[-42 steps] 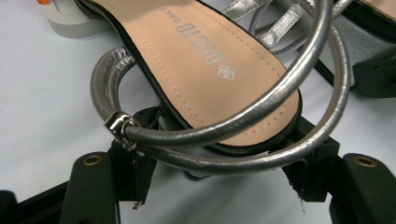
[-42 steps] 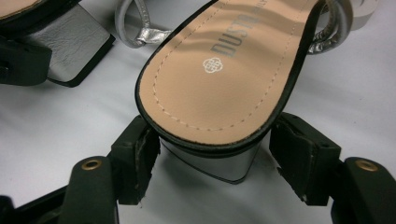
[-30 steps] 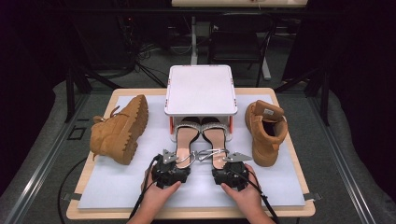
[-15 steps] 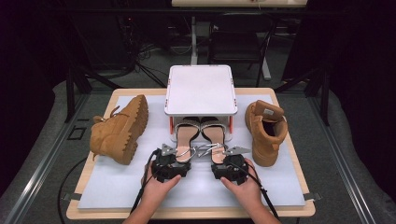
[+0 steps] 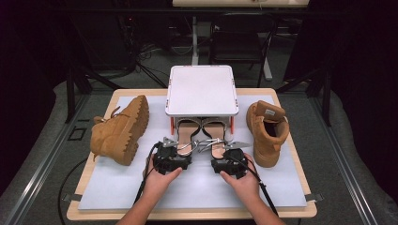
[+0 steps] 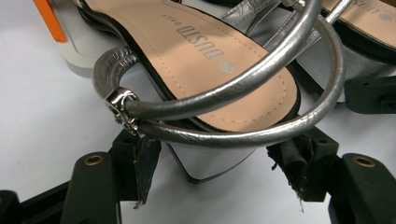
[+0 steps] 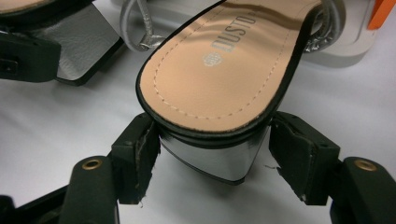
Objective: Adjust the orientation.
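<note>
Silver-heeled sandals lie on the counter (image 5: 117,197) under the white stand (image 5: 201,89); left tool (image 6: 219,175) and right tool (image 7: 212,161) spread around their heels (image 7: 219,161), unclosed. Glossy heels could slip if pinched shallowly.

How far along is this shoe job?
Early, it seems. Both sandals sit with toes under the white stand. Now each claw straddles a heel: the left claw around the left sandal, the right claw around the right sandal, jaws not yet shut. Gripping and moving them remains. The two boots look untouched.
</note>
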The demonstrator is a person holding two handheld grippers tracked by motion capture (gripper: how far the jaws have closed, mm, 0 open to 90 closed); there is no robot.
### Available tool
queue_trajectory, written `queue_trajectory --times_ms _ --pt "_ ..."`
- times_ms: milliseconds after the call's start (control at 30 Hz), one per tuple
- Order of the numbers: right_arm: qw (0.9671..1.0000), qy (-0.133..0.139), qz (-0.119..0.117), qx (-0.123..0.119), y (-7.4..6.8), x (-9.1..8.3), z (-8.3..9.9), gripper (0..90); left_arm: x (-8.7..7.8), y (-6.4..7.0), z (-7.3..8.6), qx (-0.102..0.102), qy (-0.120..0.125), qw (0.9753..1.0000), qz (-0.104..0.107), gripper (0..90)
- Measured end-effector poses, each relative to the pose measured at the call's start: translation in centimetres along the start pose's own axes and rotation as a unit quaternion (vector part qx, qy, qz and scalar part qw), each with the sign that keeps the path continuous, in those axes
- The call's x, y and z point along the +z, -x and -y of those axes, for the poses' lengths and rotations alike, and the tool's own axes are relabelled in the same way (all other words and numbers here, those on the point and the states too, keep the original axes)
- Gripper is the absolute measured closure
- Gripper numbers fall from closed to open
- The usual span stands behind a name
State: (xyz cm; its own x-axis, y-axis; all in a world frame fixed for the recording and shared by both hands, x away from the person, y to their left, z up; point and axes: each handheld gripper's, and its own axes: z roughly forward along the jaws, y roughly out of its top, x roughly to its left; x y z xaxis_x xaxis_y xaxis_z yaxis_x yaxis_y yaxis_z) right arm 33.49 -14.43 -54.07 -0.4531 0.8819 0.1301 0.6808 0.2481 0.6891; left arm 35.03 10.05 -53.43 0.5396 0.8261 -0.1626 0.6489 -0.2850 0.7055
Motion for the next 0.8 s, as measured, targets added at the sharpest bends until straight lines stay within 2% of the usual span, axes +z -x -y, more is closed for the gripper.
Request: queue_trajectory --times_ms 233,500,633,800 --pt "1.0 0.006 0.003 -0.002 0.5 0.3 -1.2 33.8 0.4 -0.4 -1.1 0.001 0.0 1.0 -0.005 35.3" --pt "1.0 0.006 0.0 0.002 1.2 0.9 -2.3 33.9 0.7 -0.9 -2.6 -0.009 0.004 0.9999 -0.002 35.4" --pt "1.0 0.008 0.002 0.003 1.4 1.1 -2.9 33.9 1.0 -1.3 -2.8 -0.018 0.005 0.9998 0.003 35.4" --pt "1.0 0.006 0.008 -0.001 1.5 1.2 -3.5 34.0 1.4 -1.5 -3.2 -0.015 0.002 0.9999 0.0 35.4"
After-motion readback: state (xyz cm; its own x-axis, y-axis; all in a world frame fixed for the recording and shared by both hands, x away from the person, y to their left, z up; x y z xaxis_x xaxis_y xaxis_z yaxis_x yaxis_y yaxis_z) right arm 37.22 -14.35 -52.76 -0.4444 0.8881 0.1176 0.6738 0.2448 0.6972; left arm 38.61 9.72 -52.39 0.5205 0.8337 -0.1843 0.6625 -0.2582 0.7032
